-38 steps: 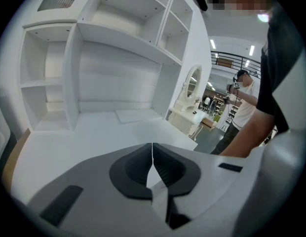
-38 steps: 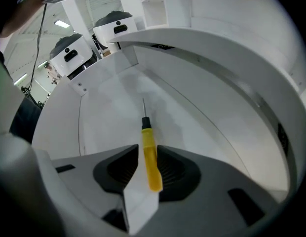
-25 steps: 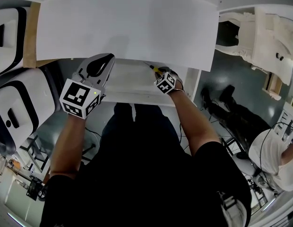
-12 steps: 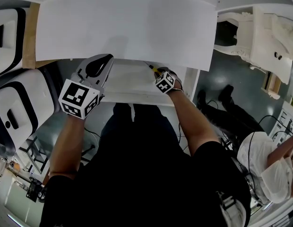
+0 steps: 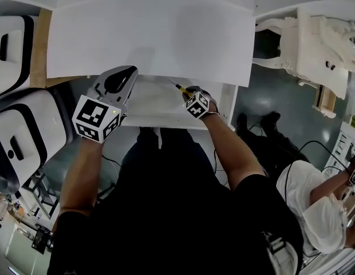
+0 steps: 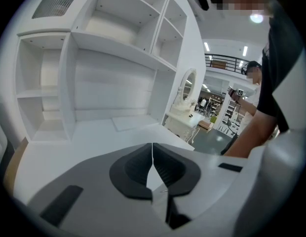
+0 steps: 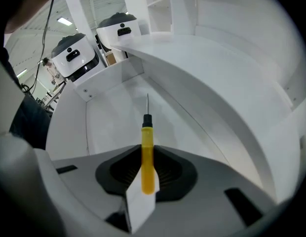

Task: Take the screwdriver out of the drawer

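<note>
Right claw (image 7: 147, 154): closed on the yellow handle of the screwdriver (image 7: 148, 147), its jaws having just been closing, with that handle upright between the dark pads and the black collar and thin metal shaft standing clear beyond them. In the head view this claw (image 5: 190, 95) points steeply down into the open drawer (image 5: 152, 105), and the screwdriver (image 5: 180, 88) slants from it toward the bench (image 5: 149, 33) edge. Screwdriver location: inside the drawer's outline, over its white floor (image 7: 106, 127), tip aimed at the back wall; whether the tip touches the floor cannot be told. Left claw (image 6: 152, 158): jaws together at the tips, nothing between them, held above the bench surface and facing a white shelf unit (image 6: 94, 58). In the head view the left claw (image 5: 116, 82) sits at the drawer's left end, well apart from the right one. Bench: plain white top, bare. Surroundings: two white seats with black panels (image 5: 20, 139) at the left; ornate white furniture (image 5: 320, 39) at the upper right; a second person in a white top (image 5: 318, 211) at the lower right.
</note>
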The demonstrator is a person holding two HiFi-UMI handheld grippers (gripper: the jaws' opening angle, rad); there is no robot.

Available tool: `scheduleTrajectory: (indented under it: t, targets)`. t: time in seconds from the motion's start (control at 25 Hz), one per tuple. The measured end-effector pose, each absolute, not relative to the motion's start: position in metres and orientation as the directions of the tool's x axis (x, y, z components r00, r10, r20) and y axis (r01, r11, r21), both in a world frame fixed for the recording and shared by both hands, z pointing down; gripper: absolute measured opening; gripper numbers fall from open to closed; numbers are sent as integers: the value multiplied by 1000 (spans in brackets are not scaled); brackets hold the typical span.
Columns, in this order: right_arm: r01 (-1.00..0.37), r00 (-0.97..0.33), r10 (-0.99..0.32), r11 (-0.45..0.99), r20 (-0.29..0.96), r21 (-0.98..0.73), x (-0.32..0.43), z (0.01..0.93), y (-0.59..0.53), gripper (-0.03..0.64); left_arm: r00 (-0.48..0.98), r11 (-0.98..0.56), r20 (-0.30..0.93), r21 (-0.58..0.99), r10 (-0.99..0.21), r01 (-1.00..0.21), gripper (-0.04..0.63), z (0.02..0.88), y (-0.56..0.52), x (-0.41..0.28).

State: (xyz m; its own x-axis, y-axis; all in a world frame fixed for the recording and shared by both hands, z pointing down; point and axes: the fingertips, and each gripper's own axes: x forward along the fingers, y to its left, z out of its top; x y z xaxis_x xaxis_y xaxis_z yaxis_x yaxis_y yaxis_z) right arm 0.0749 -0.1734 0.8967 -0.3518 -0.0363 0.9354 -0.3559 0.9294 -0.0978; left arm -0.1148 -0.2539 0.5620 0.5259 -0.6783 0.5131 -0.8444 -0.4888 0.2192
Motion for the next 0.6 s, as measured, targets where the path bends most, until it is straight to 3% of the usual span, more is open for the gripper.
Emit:
scheduleTrajectory:
  t: [0.6]
  targets:
    - [-378,-499,-149,924,854,-60,22,780,-173,87,520,-511,470,159,-713,-845,21,510,-223,-141]
